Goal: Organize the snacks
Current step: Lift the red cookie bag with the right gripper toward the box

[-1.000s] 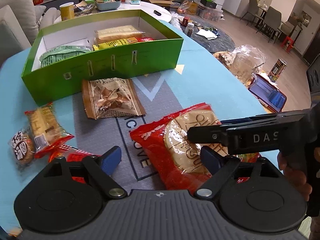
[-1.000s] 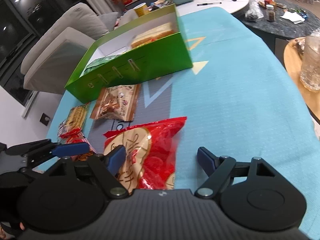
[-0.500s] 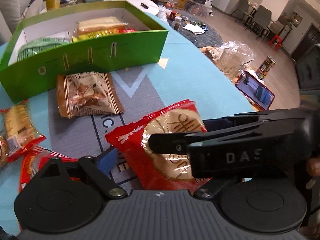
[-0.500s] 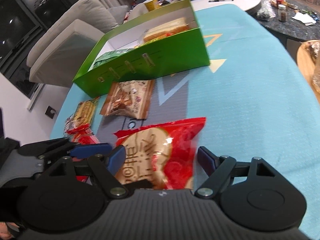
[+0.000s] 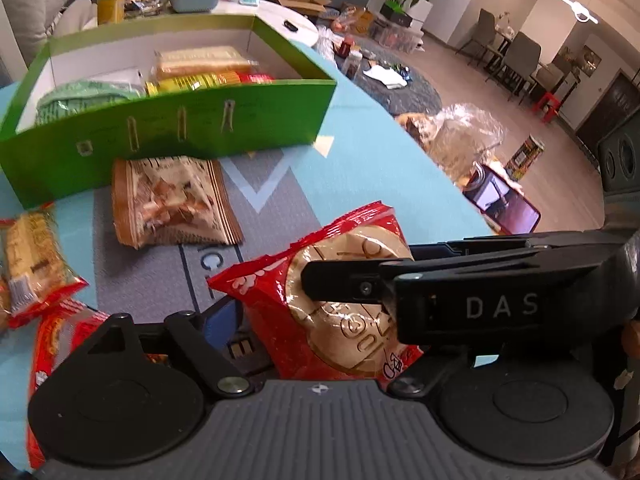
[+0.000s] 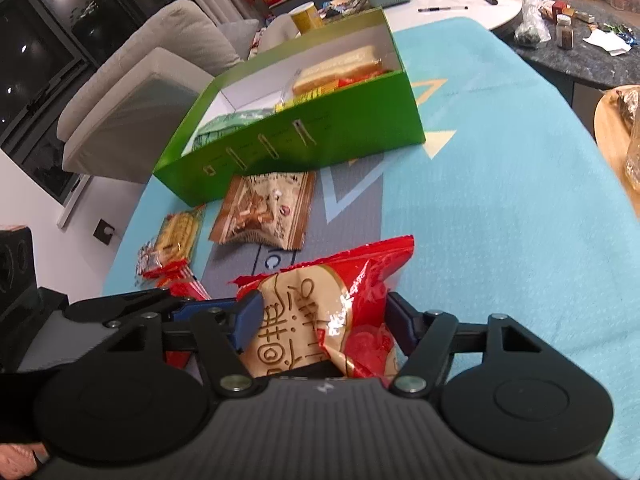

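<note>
Right gripper [image 6: 320,318] clamped on the red rice-cracker bag [image 6: 332,312], blue pads pressed into both sides of the crinkled wrapper, jaws having just been closing, bag between them and tilted up off the mat. Left gripper [image 5: 312,320] set wide around the same bag from the other side, its left blue pad standing apart from the wrapper, its right finger hidden behind the right gripper's black arm, jaws having just narrowed a little; contact on the hidden side cannot be told. In the left wrist view, same bag [image 5: 340,292] crossed by that black arm marked "DAS". Beyond the bag, a brown snack packet [image 5: 172,200] flat on the grey centre panel of the light-blue mat [image 5: 380,168], just in front of the green box [image 5: 168,136]. Inside the open, white-lined box: a green packet [image 5: 88,94] at the left end, a yellow packet [image 5: 196,80] in the middle, a pale wafer pack [image 5: 204,58] behind it. At the mat's left edge, a yellow-and-red cracker pack [image 5: 36,256] and another red wrapper [image 5: 56,340] partly under the left gripper's body. Off the mat to the right, a phone with a lit screen [image 5: 504,204] and a clear plastic bag [image 5: 460,136]. Behind the box, a grey sofa [image 6: 132,88] and a white round table [image 6: 460,4] crowded with small items.
</note>
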A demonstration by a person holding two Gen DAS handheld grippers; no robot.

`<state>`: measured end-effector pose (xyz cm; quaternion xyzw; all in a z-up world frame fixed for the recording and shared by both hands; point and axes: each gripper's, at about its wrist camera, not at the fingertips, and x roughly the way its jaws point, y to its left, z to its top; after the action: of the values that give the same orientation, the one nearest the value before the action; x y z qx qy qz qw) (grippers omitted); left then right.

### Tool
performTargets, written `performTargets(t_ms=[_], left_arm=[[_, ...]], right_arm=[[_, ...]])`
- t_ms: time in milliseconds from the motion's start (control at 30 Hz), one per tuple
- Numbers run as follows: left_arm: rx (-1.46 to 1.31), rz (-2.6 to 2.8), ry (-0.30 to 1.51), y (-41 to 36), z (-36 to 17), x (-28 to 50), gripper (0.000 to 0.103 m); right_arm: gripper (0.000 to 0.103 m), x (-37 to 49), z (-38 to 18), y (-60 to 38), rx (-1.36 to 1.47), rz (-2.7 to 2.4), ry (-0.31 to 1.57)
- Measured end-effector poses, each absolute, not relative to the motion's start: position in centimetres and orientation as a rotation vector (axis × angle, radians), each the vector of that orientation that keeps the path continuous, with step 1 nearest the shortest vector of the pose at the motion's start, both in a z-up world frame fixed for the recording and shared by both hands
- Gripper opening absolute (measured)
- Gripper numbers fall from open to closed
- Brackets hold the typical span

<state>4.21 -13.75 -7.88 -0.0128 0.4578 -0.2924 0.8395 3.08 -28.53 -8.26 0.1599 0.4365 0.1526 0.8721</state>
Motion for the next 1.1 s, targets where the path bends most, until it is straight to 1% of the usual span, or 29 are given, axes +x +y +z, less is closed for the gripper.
performTargets(t_ms=[100, 533, 667, 833, 933, 1100], left_arm=[[-0.015, -0.609, 0.929, -13.5, -6.8, 4.3, 0.081], [-0.013, -0.607, 0.815, -12.6, -3.4, 4.6, 0.08], [-0.009, -0.586, 0.819, -12.7, -4.1, 5.1, 0.079], [-0.006, -0.517, 0.889, -12.3, -6.1, 5.7, 0.081], [-0.019, -0.525, 0.925, -12.4, -6.8, 5.9, 0.081], [0.023, -0.566, 0.943, -13.8, -7.6, 5.6, 0.085]], right_arm=[[0.064, 3.2, -7.3, -28.3, 0.326, 0.322, 0.884], [0.064, 4.1, -3.9, -27.6, 0.325, 0.353, 0.775], [0.063, 4.6, -4.0, -27.4, 0.311, 0.342, 0.773], [0.063, 5.0, -5.9, -29.3, 0.341, 0.256, 0.808], [0.068, 4.8, -6.5, -30.5, 0.388, 0.251, 0.831], [0.07, 4.8, -7.4, -30.8, 0.39, 0.24, 0.872]])
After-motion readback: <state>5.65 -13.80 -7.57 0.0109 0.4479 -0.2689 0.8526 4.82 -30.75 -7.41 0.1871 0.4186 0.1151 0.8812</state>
